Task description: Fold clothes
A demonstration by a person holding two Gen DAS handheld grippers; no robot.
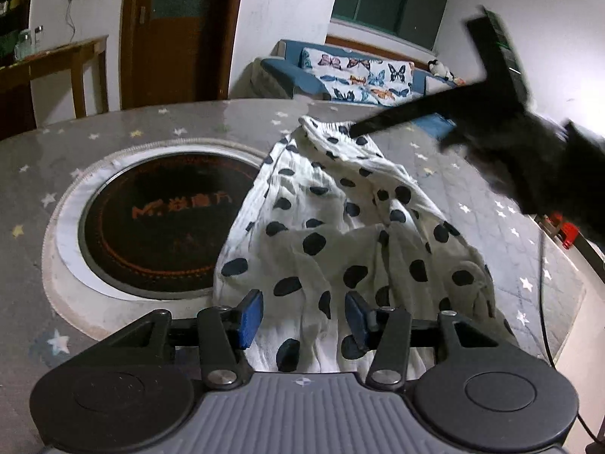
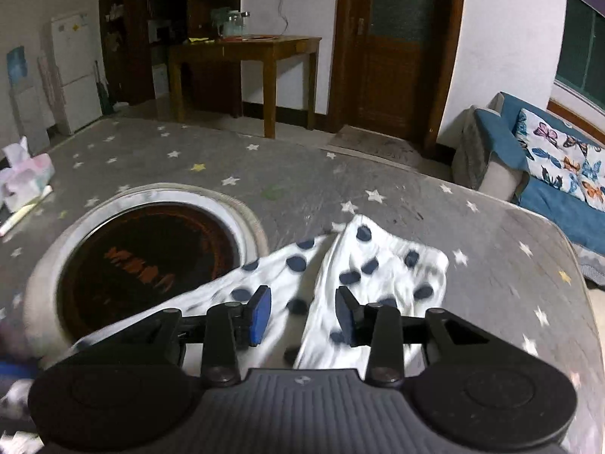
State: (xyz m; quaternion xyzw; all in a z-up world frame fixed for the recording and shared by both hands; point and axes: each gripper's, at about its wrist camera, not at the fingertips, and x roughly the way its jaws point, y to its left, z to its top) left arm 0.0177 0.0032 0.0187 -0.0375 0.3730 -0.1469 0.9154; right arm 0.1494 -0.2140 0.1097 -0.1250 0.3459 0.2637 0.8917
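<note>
A white garment with dark polka dots (image 1: pixel 340 234) lies crumpled on the grey star-patterned table cover (image 1: pixel 151 128). My left gripper (image 1: pixel 302 317) is open just above its near edge, blue pads either side of the cloth. In the left wrist view my right gripper (image 1: pixel 355 130) appears blurred, its dark fingers touching the garment's elastic waistband at the far end; I cannot tell there if it grips. In the right wrist view the garment (image 2: pixel 378 265) shows two leg ends side by side, and my right gripper (image 2: pixel 304 310) is open above them, holding nothing.
A round black inset plate with orange lettering (image 1: pixel 159 223) sits in the table left of the garment. A tissue pack (image 2: pixel 22 181) lies at the table's far left. A blue sofa with a butterfly cover (image 1: pixel 363 75) stands beyond the table. A wooden side table (image 2: pixel 245 53) stands by the wall.
</note>
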